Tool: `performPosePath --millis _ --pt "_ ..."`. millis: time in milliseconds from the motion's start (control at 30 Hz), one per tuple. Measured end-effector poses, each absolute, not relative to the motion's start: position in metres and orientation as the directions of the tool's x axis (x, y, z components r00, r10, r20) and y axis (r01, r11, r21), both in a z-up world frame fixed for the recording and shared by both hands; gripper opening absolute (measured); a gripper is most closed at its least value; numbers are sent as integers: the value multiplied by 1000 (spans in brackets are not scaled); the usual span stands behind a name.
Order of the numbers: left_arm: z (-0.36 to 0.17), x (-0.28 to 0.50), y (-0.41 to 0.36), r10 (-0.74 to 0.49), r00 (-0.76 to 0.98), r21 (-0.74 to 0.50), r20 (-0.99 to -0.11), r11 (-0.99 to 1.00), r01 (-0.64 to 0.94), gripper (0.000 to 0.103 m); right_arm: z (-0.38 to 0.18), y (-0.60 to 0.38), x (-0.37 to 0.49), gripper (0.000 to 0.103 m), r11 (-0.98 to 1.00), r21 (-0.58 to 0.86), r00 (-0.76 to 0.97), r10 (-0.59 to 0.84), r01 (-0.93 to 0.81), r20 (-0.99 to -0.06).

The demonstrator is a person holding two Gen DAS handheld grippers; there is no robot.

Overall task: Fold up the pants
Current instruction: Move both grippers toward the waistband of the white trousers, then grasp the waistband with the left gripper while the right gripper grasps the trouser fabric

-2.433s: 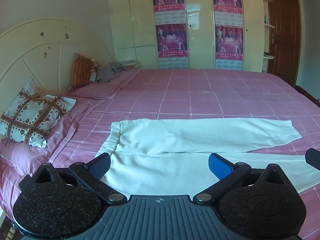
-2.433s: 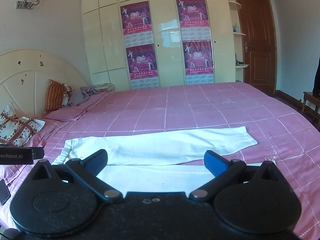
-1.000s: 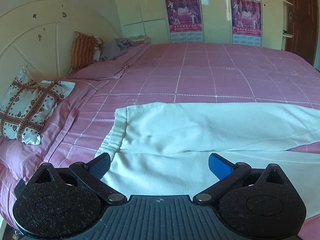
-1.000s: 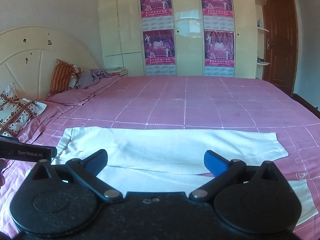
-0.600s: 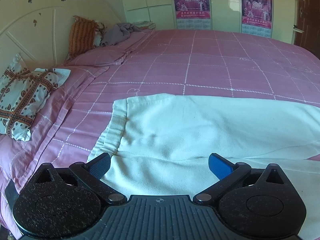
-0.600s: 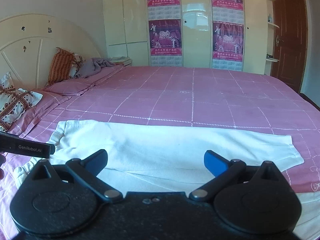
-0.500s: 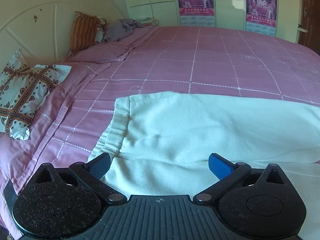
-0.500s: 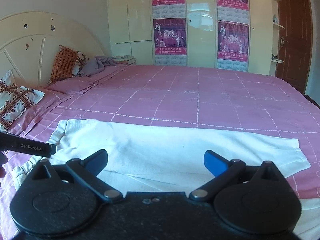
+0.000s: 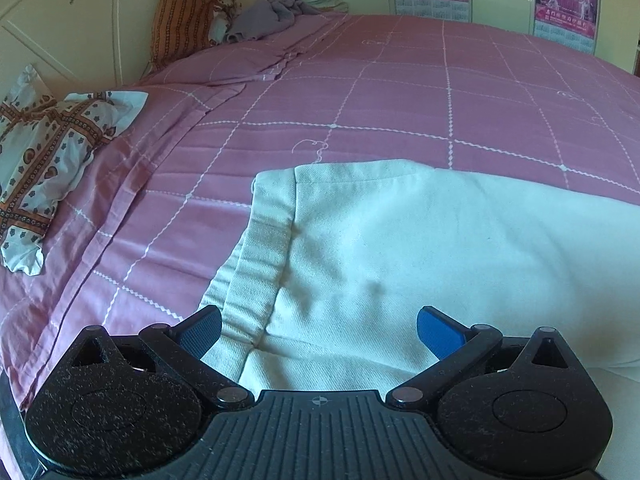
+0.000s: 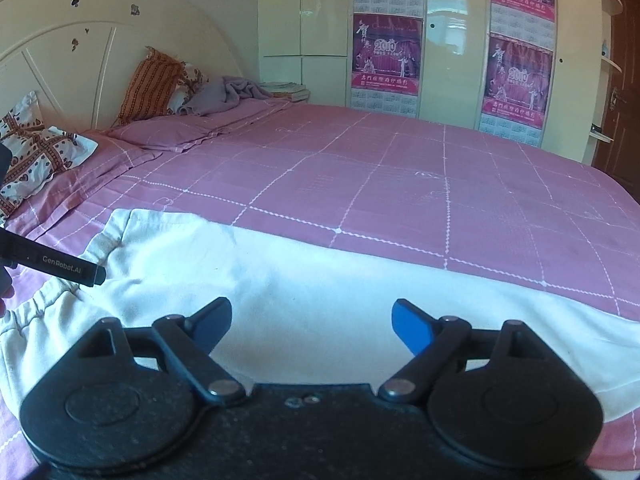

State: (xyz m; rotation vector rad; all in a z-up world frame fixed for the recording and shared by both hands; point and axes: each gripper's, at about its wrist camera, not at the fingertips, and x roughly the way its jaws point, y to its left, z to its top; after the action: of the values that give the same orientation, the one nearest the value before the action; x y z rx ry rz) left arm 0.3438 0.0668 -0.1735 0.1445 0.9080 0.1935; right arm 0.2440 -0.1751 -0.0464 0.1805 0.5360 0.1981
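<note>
White pants (image 9: 420, 248) lie flat on the pink bed, waistband (image 9: 256, 264) to the left, legs running right. My left gripper (image 9: 318, 332) is open and empty, low over the waistband end, its left finger at the band's edge. My right gripper (image 10: 312, 326) is open and empty, just above the pants (image 10: 320, 280) at the upper leg. The left gripper's body (image 10: 52, 262) shows at the left edge of the right wrist view, over the waistband.
The pink checked bedspread (image 10: 400, 184) stretches beyond the pants. A patterned pillow (image 9: 44, 152), an orange cushion (image 10: 150, 84) and a purple cloth (image 10: 228, 96) lie by the cream headboard. Wardrobe doors with posters (image 10: 386, 52) stand behind the bed.
Both grippers have moved forward and down toward the pants; the left closed in on the waistband, the right on the upper leg. Both stayed open.
</note>
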Motion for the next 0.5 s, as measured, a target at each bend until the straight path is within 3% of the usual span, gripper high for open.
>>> performPosePath --millis 233,500 --pt "-201 389 86 270 558 224 -784 963 -151 103 -63 -159 304 88 962 137 806 272 -236 -525" --pt "-231 436 111 310 510 263 -803 951 -164 103 -84 -159 384 90 953 148 754 301 -265 -584"
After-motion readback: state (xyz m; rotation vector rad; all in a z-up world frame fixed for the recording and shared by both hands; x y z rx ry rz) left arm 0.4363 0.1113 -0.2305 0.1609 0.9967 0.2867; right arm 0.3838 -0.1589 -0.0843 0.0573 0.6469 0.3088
